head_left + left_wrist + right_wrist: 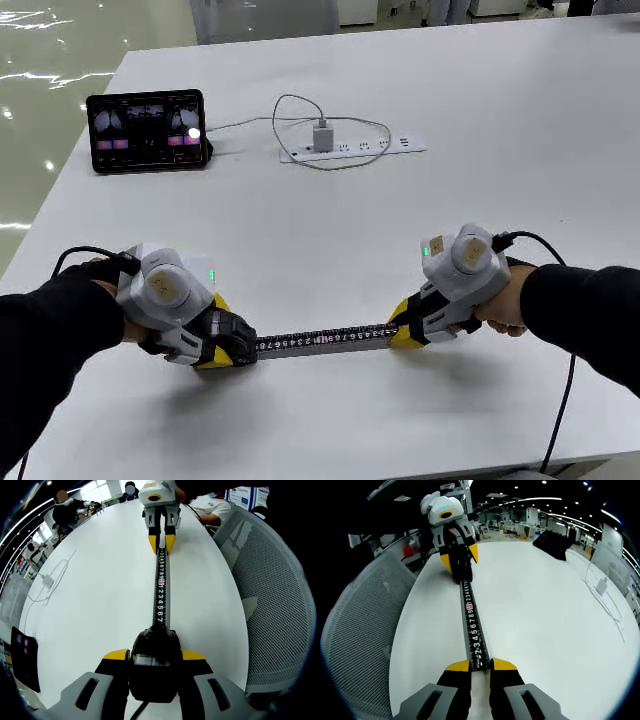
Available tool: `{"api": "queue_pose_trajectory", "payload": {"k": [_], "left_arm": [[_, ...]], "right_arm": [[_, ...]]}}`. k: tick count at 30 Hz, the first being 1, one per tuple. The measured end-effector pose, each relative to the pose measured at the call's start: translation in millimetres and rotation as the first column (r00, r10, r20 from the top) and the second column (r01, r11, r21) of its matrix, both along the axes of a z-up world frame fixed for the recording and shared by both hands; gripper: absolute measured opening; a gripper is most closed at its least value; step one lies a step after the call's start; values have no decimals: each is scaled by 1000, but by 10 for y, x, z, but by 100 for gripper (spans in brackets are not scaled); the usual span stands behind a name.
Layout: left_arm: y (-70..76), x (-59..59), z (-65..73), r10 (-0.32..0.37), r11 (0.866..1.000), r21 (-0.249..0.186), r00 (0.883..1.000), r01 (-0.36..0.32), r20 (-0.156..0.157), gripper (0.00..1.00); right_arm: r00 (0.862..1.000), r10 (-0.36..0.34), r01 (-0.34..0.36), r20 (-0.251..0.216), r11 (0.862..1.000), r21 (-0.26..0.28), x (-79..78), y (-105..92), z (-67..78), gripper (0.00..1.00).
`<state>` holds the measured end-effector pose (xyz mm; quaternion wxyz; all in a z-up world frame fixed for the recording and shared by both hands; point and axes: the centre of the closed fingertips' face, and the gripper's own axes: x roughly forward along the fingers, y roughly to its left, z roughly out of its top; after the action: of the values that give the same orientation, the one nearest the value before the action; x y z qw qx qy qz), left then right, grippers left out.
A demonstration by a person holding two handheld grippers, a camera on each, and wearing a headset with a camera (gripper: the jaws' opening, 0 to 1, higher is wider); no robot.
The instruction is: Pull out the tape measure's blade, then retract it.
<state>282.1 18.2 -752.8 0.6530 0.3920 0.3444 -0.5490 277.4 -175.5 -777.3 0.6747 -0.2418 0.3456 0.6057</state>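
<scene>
With the case [235, 338] clamped in the left gripper [155, 654] and the blade [325, 339], stretched along the bench [330, 230], pinched at its tip by the right gripper [480, 665], a snap-back is judged likely should that pinch be lost.

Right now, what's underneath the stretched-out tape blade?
Bare white table lies beneath the blade, which runs from the case in the left gripper to the right gripper. Whether it touches the table is unclear, since the blade covers that strip.

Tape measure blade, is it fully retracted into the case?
No, the blade stretches from the case in the left tongs to the right tongs.
</scene>
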Motion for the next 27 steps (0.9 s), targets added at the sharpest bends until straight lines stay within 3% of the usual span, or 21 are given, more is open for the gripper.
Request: {"api": "queue_pose_trajectory", "payload": {"k": [27], "left_arm": [[-2,5,2,0,1000,-1,1000,0,1,32]], "right_arm": [[1000,-10,10,-4,1000,-4,-15,-133,5,9]]}}
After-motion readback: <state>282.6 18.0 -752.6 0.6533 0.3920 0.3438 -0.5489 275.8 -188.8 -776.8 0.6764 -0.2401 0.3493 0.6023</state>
